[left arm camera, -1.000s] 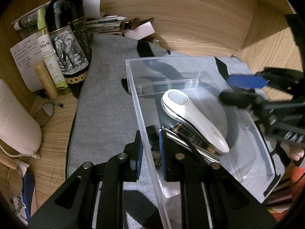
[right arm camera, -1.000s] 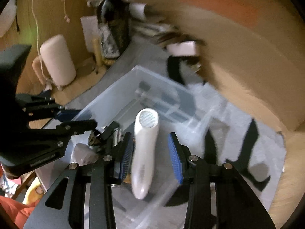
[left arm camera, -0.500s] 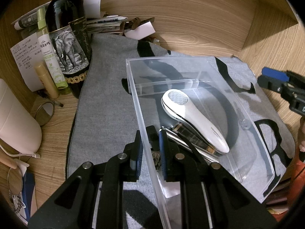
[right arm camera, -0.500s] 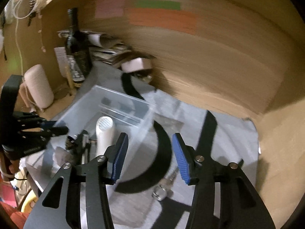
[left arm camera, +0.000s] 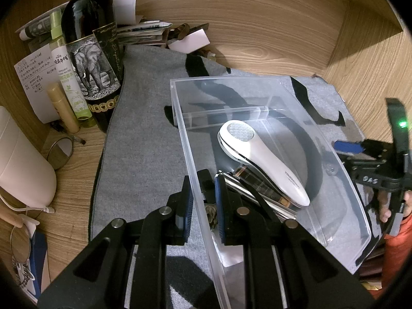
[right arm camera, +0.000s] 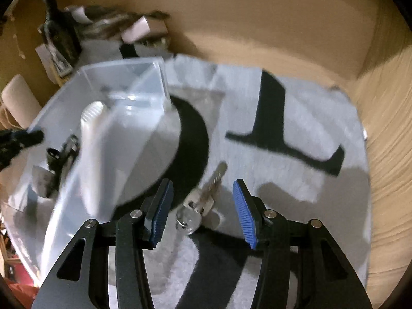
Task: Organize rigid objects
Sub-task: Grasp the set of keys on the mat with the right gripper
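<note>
Left gripper clamped on bin wall edge; right gripper apart, key between pads untouched, open mat around.

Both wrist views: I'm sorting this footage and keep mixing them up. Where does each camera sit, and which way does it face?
Left wrist: on the left gripper, looking down along fingers clamped on the clear bin wall; white handheld device inside; the right gripper and a hand show at the right edge.
Right wrist: on the right gripper, facing down at a key on the grey mat between open fingers.
Shared: the bin, the device, the mat, the wine bottle.
</note>
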`<action>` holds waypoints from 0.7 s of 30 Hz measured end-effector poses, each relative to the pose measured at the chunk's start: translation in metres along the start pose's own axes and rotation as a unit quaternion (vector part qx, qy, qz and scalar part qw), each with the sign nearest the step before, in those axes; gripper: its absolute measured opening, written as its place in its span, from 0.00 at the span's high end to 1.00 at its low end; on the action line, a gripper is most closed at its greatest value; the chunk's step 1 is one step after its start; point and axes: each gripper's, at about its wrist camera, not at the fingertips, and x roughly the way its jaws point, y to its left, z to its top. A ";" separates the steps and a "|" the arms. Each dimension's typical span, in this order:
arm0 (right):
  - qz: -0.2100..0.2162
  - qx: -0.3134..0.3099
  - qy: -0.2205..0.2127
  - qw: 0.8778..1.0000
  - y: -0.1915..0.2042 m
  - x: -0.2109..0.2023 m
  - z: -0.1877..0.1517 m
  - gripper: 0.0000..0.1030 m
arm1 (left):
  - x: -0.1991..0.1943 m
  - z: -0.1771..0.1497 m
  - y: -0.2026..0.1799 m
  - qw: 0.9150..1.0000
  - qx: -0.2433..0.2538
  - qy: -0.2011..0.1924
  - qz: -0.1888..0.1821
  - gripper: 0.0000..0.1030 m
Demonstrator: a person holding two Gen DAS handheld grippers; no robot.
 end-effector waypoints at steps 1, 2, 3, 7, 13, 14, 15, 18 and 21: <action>0.005 0.006 0.010 1.000 -0.003 0.007 -0.002 0.56 | 0.000 0.000 0.000 1.000 0.000 0.000 0.000 0.86; 0.007 0.009 0.014 1.000 -0.003 0.010 -0.004 0.56 | 0.000 0.000 0.000 1.000 -0.001 0.000 0.000 0.86; 0.006 0.010 0.014 1.000 -0.003 0.013 -0.004 0.56 | 0.000 0.000 0.000 1.000 -0.001 0.000 0.000 0.86; -0.008 -0.003 0.003 1.000 0.003 0.012 -0.007 0.54 | 0.000 0.000 0.000 1.000 -0.001 0.000 0.000 0.86; -0.010 -0.030 -0.010 0.999 0.015 0.009 -0.012 0.73 | 0.000 0.000 0.000 1.000 -0.001 0.000 -0.001 0.86; -0.010 -0.031 -0.011 0.999 0.016 0.008 -0.013 0.74 | 0.000 -0.001 0.000 1.000 0.000 0.001 -0.001 0.86; -0.010 -0.030 -0.012 0.999 0.017 0.008 -0.013 0.75 | 0.000 0.000 0.000 1.000 -0.001 0.000 0.000 0.86; -0.005 -0.022 -0.013 1.000 0.015 0.008 -0.013 0.75 | 0.000 0.000 0.000 1.000 -0.001 0.000 0.000 0.86; 0.000 -0.013 -0.015 1.000 0.013 0.006 -0.012 0.75 | 0.000 0.000 0.000 1.000 -0.001 0.000 0.000 0.86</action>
